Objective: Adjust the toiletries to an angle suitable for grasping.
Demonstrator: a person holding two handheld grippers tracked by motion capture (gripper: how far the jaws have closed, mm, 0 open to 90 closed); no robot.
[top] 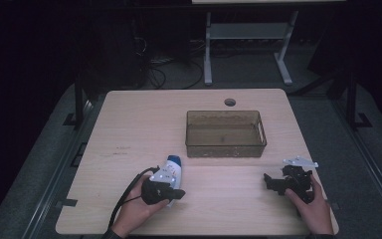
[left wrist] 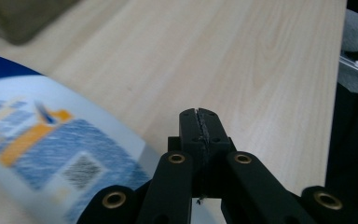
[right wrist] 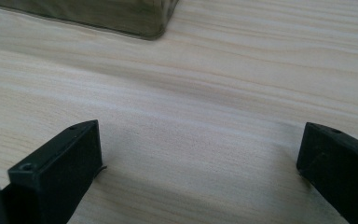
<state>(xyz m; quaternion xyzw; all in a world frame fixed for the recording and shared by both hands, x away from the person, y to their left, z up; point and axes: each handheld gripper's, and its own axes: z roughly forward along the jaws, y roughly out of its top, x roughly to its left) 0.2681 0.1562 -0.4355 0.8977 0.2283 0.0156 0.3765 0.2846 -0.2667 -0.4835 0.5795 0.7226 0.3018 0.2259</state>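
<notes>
1. High view: my table [top: 129, 129], pale wood, with a round cable hole [top: 230, 102] at its 12 o'clock edge.
2. Bin [top: 226, 133]: translucent brown, rectangular, open-topped, standing right of the table's centre toward 1 o'clock. Its inside looks empty.
3. Bottle [top: 171, 172]: white with a blue cap, lying on its side at about 7 o'clock of the bin, cap pointing toward 12 o'clock. Its printed label carries blue and orange patches.
4. My left gripper [top: 178, 193]: held in my left hand [top: 137, 209] at the table's 7 o'clock area, lying over the bottle's lower end and pointing toward 3 o'clock. In the left gripper view my jaws stand pressed together, tip to tip, with nothing between them; the bottle [left wrist: 51, 149] lies just beside them at their 9 o'clock, blurred. Whether the gripper body touches the bottle I cannot tell.
5. My right gripper [top: 268, 180]: held in my right hand [top: 311, 206] at the table's 5 o'clock area, pointing toward 9 o'clock, its grey plate on top. In the right gripper view my jaws stand wide apart over bare table [right wrist: 214, 93], nothing between them; a corner of the bin [right wrist: 121, 16] sits at 11 o'clock.
6. My two grippers are well apart.
</notes>
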